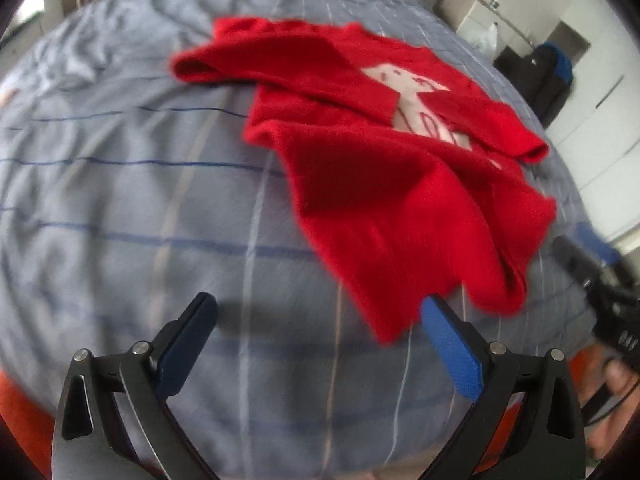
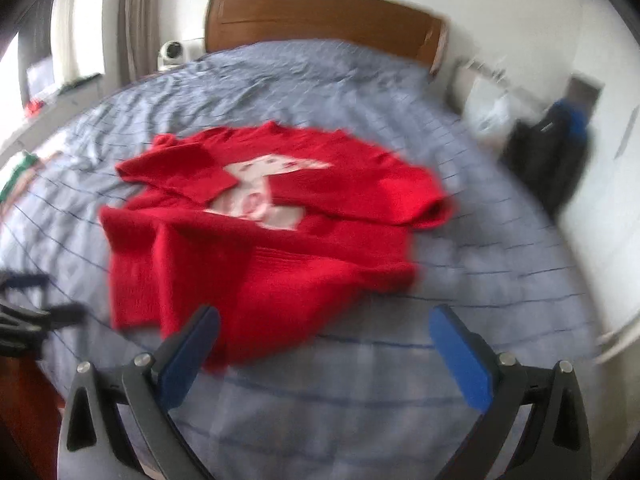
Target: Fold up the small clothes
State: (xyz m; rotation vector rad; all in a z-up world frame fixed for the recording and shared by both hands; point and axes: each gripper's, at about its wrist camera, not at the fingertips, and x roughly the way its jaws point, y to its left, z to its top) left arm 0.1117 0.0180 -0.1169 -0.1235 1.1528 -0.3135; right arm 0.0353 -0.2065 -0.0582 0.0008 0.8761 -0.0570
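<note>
A small red sweater (image 1: pixel 372 184) with a white figure on its front lies on the blue checked bedspread (image 1: pixel 120 200), both sleeves folded in over the chest. It also shows in the right wrist view (image 2: pixel 256 240). My left gripper (image 1: pixel 320 316) is open and empty, just short of the sweater's near hem. My right gripper (image 2: pixel 324 324) is open and empty above the bedspread (image 2: pixel 360 380), its left finger over the sweater's near corner. The right gripper (image 1: pixel 600 280) shows at the right edge of the left wrist view, and the left gripper (image 2: pixel 24 312) at the left edge of the right wrist view.
A wooden headboard (image 2: pixel 320 16) stands at the far end of the bed. A dark bag with blue trim (image 2: pixel 556 152) sits on the floor to the right by white cabinets. A small white device (image 2: pixel 172 54) and curtains are at the back left.
</note>
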